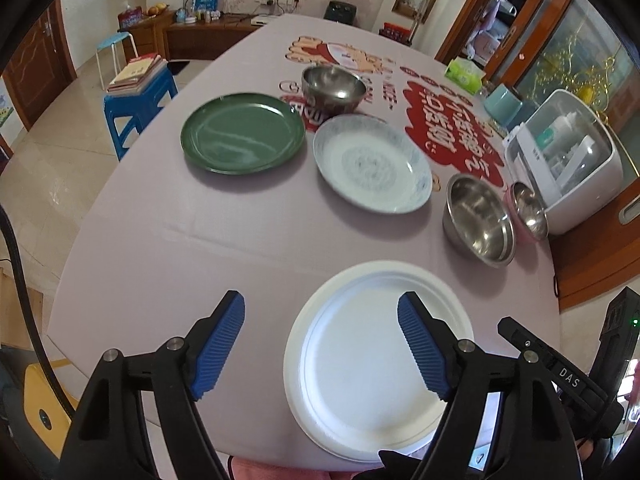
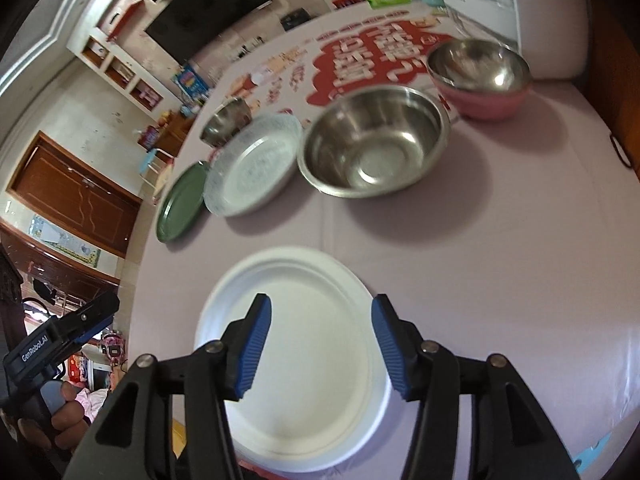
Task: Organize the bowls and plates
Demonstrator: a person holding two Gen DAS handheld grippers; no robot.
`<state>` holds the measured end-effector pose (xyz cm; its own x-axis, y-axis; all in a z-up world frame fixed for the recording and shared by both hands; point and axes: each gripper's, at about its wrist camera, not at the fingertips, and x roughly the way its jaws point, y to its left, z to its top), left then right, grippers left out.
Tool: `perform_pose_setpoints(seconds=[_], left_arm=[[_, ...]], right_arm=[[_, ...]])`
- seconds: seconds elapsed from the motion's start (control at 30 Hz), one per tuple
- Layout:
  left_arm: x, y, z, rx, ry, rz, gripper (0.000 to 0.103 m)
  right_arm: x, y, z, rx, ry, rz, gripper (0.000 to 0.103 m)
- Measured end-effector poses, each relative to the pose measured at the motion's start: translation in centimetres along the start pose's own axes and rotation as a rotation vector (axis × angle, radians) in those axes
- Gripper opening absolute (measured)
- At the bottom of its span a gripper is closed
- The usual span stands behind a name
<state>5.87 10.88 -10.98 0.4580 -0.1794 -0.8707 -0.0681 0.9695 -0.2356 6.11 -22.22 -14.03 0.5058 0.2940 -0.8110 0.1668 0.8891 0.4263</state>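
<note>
A white paper plate [image 1: 376, 364] [image 2: 296, 344] lies flat near the table's front edge. My left gripper [image 1: 320, 344] hovers above its left side, open, nothing between the pads. My right gripper [image 2: 320, 348] hangs over the same plate, also open and empty. Farther back lie a green plate [image 1: 242, 132] [image 2: 180, 204] and a white patterned plate [image 1: 372, 162] [image 2: 252, 166]. A steel bowl [image 1: 478, 220] [image 2: 374, 142] stands to the right, beside a steel bowl nested in a pink bowl [image 1: 528, 212] [image 2: 480, 76]. Another steel bowl [image 1: 334, 88] [image 2: 226, 120] stands behind the plates.
The table [image 1: 200, 240] carries a lilac cloth with red print. A white lidded appliance [image 1: 568, 168] stands at its right edge, with a teal cup [image 1: 502, 106] and a tissue pack [image 1: 464, 70] behind. A blue stool with books [image 1: 136, 92] stands left of the table. A person's hand [image 2: 60, 412] holds the left gripper's handle.
</note>
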Motion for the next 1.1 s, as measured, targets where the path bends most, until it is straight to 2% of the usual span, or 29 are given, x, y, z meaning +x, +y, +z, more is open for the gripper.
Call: perform_pose_setpoints(seconds=[0.2, 0.5, 1.1], left_arm=[[-1.5, 0.1, 1.0, -0.006, -0.054, 0.0, 0.08], [-1.8, -0.1, 2.6, -0.012, -0.082, 0.003, 0.083], [1.8, 2.0, 6.2, -0.015, -0.05, -0.05, 0.083]], right_arm=[[-0.7, 0.7, 1.3, -0.028, -0.049, 0.043, 0.06], [-1.5, 1.8, 2.4, -0.028, -0.102, 0.101, 0.068], [1.2, 4.8, 3.5, 0.05, -0.129, 0.04, 0.068]])
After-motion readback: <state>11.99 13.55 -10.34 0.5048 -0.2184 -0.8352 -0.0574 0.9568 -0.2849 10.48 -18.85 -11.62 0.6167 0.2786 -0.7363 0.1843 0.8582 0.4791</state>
